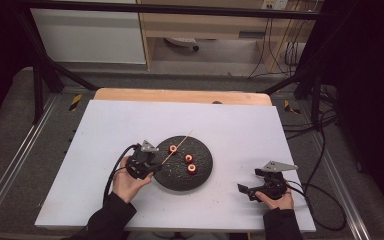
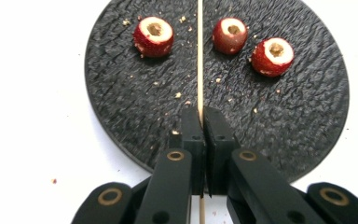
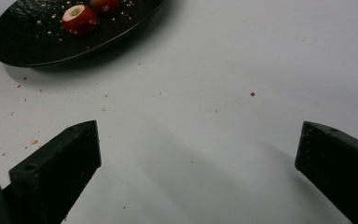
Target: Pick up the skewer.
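The high view looks forward and down over the white table (image 1: pixel 105 130). Both gripper views sit close and low, sharing the black plate (image 2: pixel 121 116).

Beyond the tongs, a wooden table edge (image 1: pixel 182 95) borders the white board (image 1: pixel 130 125). Farther back stand a white cabinet (image 1: pixel 87 37) and wooden shelving (image 1: pixel 205 25). Grey carpet (image 1: pixel 10 130) flanks both sides; cables (image 1: pixel 285 50) hang rear right.

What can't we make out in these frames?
- Skewer: the near end is cut off by the bottom edge of the left gripper view, and the clamped stretch is hidden by the left hand-held gripper.
- Skewer tip: too thin to make out in the high view.
- Plate: cut off by the top edge of the right gripper view.
- Right hand-held gripper: jaw detail too small in the high view.
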`<move>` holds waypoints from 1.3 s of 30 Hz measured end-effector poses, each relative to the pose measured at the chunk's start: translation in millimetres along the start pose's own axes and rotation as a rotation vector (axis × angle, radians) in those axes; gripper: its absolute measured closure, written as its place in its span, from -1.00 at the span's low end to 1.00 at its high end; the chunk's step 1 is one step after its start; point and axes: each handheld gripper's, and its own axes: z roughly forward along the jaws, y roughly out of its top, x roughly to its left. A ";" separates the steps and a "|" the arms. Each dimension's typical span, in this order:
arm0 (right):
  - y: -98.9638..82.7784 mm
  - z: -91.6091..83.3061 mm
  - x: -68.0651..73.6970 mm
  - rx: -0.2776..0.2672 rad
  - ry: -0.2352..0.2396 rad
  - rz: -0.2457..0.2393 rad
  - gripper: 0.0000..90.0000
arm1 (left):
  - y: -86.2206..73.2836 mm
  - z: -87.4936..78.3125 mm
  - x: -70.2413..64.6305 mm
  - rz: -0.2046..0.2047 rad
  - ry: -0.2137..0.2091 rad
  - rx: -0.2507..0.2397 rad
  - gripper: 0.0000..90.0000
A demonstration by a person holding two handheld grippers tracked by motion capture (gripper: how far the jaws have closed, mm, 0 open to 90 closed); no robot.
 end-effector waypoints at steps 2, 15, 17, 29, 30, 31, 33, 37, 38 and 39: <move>-0.3 0.9 0.0 -0.004 0.001 -0.004 -0.99 | -5.9 -4.4 2.9 -0.002 -0.001 -0.025 0.95; 5.6 3.1 6.1 0.005 0.009 0.008 -0.99 | -44.5 -30.8 19.1 0.008 -0.040 -0.158 0.95; 8.5 3.6 8.0 0.012 0.007 -0.001 -0.99 | -50.2 -32.6 19.4 0.020 -0.049 -0.160 0.95; 31.7 16.5 27.0 0.046 0.033 -0.024 -0.99 | -78.6 -39.4 22.9 0.061 -0.061 -0.155 0.95; 33.2 17.7 28.9 0.049 0.035 -0.027 -0.99 | -81.0 -39.5 23.0 0.065 -0.059 -0.156 0.95; 35.2 19.5 30.5 0.053 0.035 -0.039 -0.99 | -83.1 -39.3 23.6 0.069 -0.061 -0.152 0.95; 39.3 22.3 34.8 0.065 0.034 -0.044 -0.99 | -86.9 -39.1 25.3 0.070 -0.072 -0.152 0.95; 47.3 27.7 43.6 0.067 0.036 -0.056 -0.99 | -90.5 -39.6 28.9 0.065 -0.079 -0.149 0.95; 49.1 28.9 46.1 0.071 0.038 -0.058 -0.99 | -91.0 -40.2 29.8 0.064 -0.076 -0.150 0.95; 51.5 31.2 48.9 0.072 0.037 -0.062 -0.99 | -91.4 -40.7 30.5 0.062 -0.076 -0.151 0.95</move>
